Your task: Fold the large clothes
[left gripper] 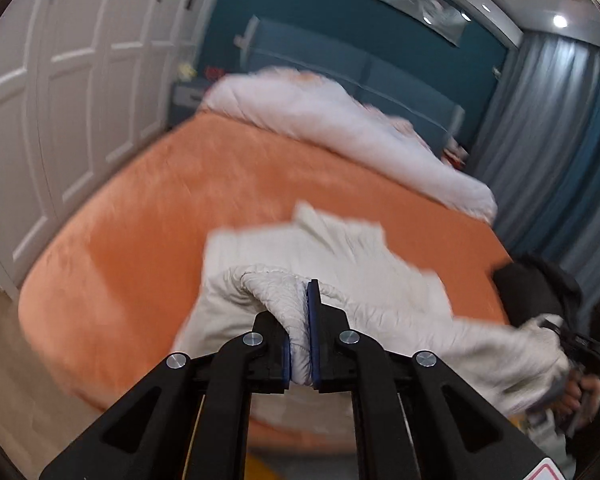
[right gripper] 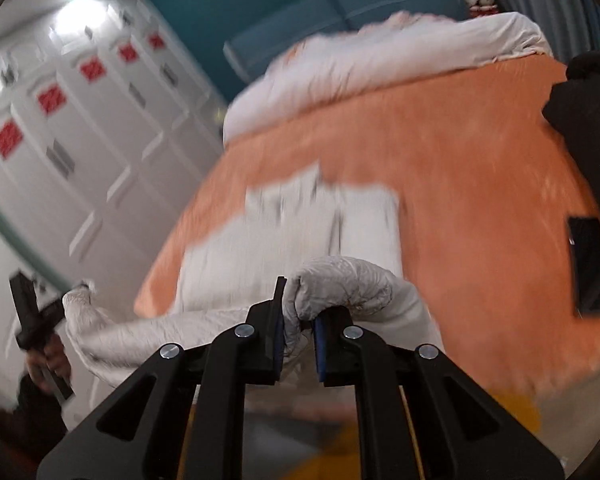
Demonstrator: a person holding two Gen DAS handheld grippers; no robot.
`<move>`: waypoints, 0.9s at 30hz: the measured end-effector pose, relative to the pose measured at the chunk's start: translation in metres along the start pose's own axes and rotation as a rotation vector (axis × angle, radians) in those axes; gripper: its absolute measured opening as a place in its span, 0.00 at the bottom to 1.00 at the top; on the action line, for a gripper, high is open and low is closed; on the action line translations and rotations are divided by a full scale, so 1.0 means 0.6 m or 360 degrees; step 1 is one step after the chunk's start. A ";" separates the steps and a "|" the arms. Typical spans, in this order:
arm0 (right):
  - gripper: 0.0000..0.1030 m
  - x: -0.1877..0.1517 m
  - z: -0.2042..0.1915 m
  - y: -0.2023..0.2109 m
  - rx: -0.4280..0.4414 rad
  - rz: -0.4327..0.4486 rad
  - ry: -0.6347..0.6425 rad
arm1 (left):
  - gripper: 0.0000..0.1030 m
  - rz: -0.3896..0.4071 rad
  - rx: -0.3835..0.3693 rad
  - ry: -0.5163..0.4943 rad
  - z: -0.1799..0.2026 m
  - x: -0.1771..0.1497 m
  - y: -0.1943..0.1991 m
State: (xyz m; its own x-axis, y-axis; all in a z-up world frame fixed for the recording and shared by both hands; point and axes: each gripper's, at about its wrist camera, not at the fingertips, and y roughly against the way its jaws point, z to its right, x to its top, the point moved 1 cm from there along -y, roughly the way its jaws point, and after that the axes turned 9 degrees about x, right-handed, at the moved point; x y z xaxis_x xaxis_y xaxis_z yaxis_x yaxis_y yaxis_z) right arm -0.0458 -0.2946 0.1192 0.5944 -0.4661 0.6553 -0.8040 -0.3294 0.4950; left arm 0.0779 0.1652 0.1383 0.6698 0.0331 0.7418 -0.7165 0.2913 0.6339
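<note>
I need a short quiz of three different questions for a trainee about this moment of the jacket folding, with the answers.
1. True or false: the left gripper has its jaws shut on the white padded jacket.
2. What colour is the bed sheet under the jacket?
3. Multiple choice: what lies at the head of the bed? A) a white duvet B) a suitcase C) a laptop

Key:
1. True; the right gripper also grips a fold of it.
2. Orange.
3. A.
</note>
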 end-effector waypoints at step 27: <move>0.14 0.063 0.208 -0.398 -0.0308 0.0052 -0.0276 | 0.13 -0.0241 0.0552 -0.0088 -0.012 0.007 -0.499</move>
State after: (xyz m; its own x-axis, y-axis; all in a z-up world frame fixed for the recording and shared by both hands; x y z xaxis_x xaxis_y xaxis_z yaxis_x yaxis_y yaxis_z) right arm 0.1670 -0.3362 -0.0453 0.5431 -0.6135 0.5733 -0.7951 -0.1563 0.5860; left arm 0.2966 0.0848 -0.0501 0.7684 -0.0398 0.6387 -0.6400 -0.0521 0.7666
